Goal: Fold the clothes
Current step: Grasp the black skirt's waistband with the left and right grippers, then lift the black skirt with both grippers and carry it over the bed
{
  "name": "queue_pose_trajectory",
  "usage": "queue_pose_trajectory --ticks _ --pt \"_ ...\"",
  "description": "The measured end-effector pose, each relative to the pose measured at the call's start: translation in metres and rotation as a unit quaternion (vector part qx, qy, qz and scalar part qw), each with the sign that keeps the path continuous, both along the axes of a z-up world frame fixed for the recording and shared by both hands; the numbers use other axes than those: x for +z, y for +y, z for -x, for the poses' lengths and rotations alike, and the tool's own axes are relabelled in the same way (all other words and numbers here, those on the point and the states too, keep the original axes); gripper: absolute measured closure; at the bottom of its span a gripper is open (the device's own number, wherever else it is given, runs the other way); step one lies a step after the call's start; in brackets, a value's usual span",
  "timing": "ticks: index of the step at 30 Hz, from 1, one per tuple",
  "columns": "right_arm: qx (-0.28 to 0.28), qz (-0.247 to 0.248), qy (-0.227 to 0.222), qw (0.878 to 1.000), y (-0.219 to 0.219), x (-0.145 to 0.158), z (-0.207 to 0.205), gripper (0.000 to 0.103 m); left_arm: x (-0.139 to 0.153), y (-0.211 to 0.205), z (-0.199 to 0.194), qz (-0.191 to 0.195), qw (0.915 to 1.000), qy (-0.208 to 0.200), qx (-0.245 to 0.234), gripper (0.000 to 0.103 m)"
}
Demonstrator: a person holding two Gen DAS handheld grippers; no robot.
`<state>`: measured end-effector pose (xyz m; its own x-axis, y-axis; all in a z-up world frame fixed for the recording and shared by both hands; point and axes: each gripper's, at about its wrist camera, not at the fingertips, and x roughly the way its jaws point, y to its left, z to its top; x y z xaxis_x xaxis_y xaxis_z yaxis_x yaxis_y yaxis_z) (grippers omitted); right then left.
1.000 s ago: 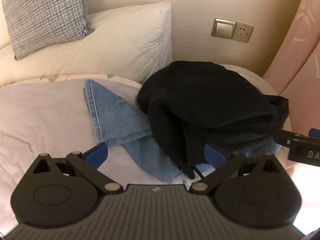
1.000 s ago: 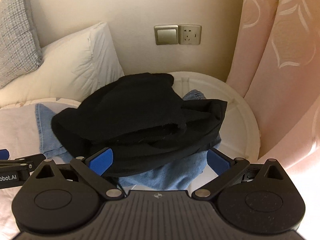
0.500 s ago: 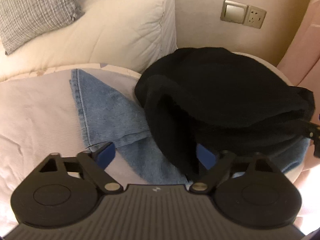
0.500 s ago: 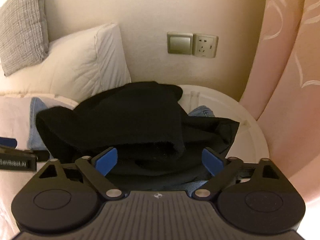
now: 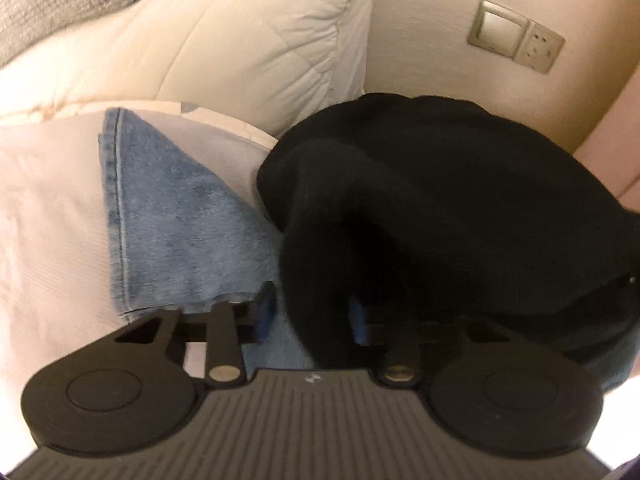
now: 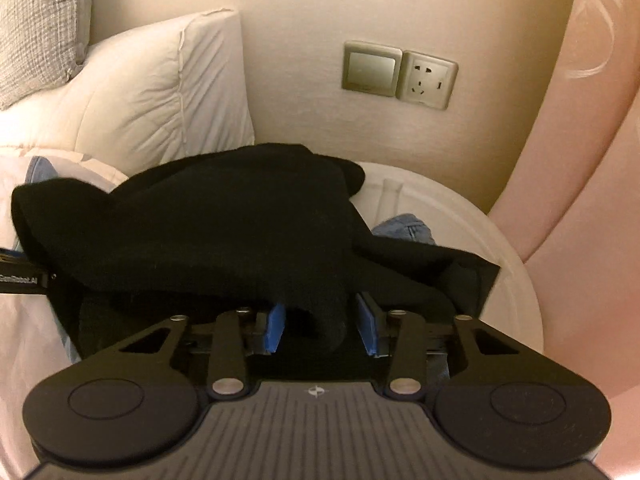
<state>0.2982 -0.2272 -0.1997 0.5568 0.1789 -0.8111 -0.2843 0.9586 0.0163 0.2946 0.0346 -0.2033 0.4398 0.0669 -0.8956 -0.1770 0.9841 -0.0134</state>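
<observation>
Both tongs dropped onto pile, jaws just been closing. Left tongs (image 5: 310,314) pinch black sweater (image 5: 420,208) hem, frame centre; right tongs (image 6: 322,328) narrow around another fold, pads not quite touching. Jeans (image 5: 168,216) underneath on bed (image 5: 48,208). Lift probably next.

White lettering stands on the side of the black left claw (image 6: 18,278) where it enters the right wrist view at the left edge; it seems to read "GenRobot.AI", though the first letters are blurred. A small white emblem without letters marks each claw's ribbed grey body.
</observation>
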Motion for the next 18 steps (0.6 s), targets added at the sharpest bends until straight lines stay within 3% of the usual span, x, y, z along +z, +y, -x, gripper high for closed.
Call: queue_pose_trajectory --ticks 2,3,7,10,18 --pt "-0.001 -0.002 0.003 1.000 0.003 -0.002 -0.005 0.081 -0.002 0.003 -0.002 0.015 0.9998 -0.006 0.011 0.094" --pt "-0.004 -0.005 0.003 1.000 0.002 -0.001 -0.007 0.093 0.002 0.004 -0.001 0.020 0.9995 -0.017 0.017 0.096" --pt "-0.017 -0.036 -0.028 0.999 -0.004 0.020 -0.013 0.094 0.030 0.010 0.010 0.013 0.9969 -0.071 0.031 0.097" --pt "-0.019 -0.064 -0.077 0.995 0.000 0.053 -0.015 0.095 0.058 0.021 0.022 -0.004 0.9920 -0.116 0.049 0.097" --pt "0.029 -0.150 -0.213 0.965 0.042 0.158 -0.010 0.095 0.151 0.063 0.082 -0.028 0.9672 -0.235 0.091 0.097"
